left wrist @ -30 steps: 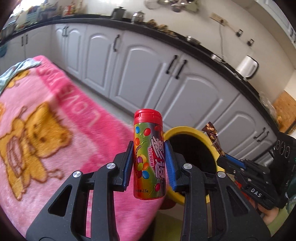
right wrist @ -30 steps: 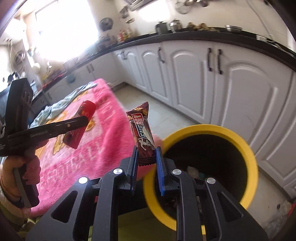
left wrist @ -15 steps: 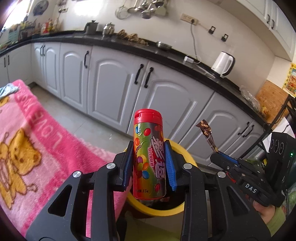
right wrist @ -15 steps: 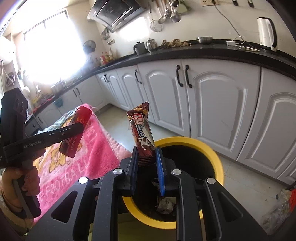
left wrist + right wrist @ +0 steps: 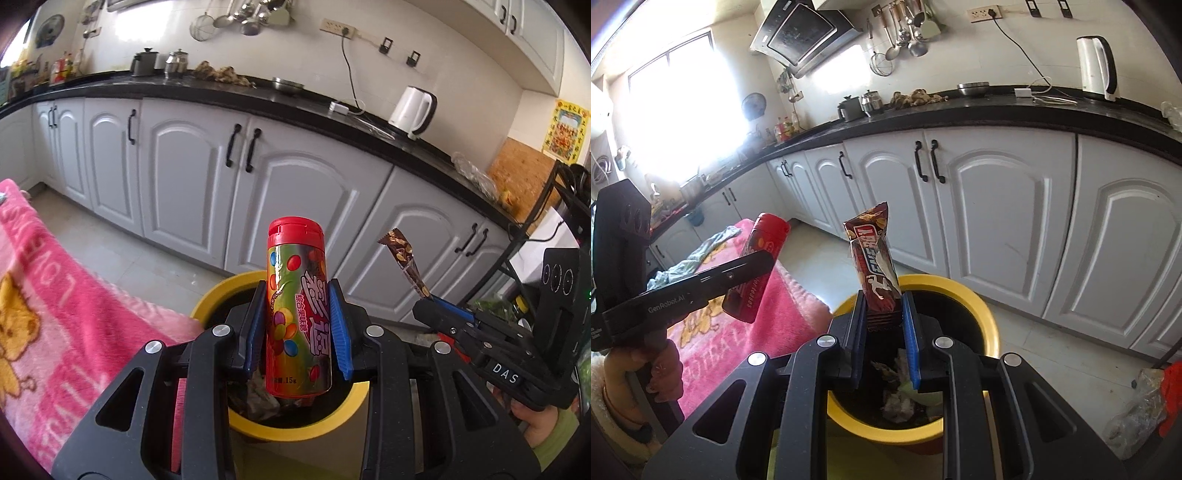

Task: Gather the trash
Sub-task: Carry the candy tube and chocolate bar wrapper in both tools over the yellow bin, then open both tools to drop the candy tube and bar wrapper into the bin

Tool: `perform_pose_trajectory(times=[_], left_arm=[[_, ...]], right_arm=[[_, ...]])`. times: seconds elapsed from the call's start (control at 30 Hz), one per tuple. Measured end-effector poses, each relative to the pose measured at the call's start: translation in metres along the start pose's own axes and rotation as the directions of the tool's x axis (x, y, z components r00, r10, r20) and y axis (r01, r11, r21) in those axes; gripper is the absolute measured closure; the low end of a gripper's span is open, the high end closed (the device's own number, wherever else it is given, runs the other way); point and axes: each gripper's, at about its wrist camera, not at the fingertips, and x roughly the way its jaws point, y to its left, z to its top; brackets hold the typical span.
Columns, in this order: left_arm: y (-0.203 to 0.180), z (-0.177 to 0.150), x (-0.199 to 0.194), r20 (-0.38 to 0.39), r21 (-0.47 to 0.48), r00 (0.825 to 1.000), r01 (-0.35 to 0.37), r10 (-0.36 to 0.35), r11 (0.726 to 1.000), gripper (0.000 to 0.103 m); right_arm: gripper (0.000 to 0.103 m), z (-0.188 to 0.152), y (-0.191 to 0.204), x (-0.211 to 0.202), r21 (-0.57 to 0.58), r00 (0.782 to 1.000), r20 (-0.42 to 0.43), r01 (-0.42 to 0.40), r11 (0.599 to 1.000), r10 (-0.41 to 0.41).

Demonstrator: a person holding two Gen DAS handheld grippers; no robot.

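The left gripper (image 5: 297, 328) clamps an upright candy tube (image 5: 297, 314) at mid-body above the yellow-rimmed trash bin (image 5: 218, 295); stiff, light and probably slick. The right gripper (image 5: 884, 325) pinches a snack bar wrapper (image 5: 873, 266) by its lower crimped end over the bin; it is soft and crushable.

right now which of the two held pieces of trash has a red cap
The candy tube in the left gripper; the right gripper holds a flat brown snack wrapper with no cap.
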Motion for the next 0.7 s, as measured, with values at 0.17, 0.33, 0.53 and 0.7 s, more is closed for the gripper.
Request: perform_pose_trajectory(times=[0.17,0.33,0.53,0.7], left_arm=[[-0.007,-0.007,0.018,-0.025,0.019,1.0,0.012,-0.011,1.0,0.078],[-0.003,-0.015,0.033,-0.045,0.021,0.999,0.017,-0.016,1.0,0.078],[0.002,-0.024,0.047,-0.063,0.013,0.998,0.023,-0.022,1.0,0.078],[0.01,-0.034,0.06,-0.099,-0.014,0.995,0.022,-0.024,1.0,0.078]], right_arm=[[0.085,-0.006,-0.012,0.006,0.02,1.0,-0.018,0.017,1.0,-0.017],[0.085,-0.015,-0.019,0.018,0.036,0.999,-0.045,0.026,0.999,-0.025],[0.085,-0.02,-0.017,0.032,0.035,0.997,-0.072,0.032,0.999,-0.03],[0.085,-0.027,-0.017,0.044,0.035,0.994,-0.103,0.033,0.999,-0.029]])
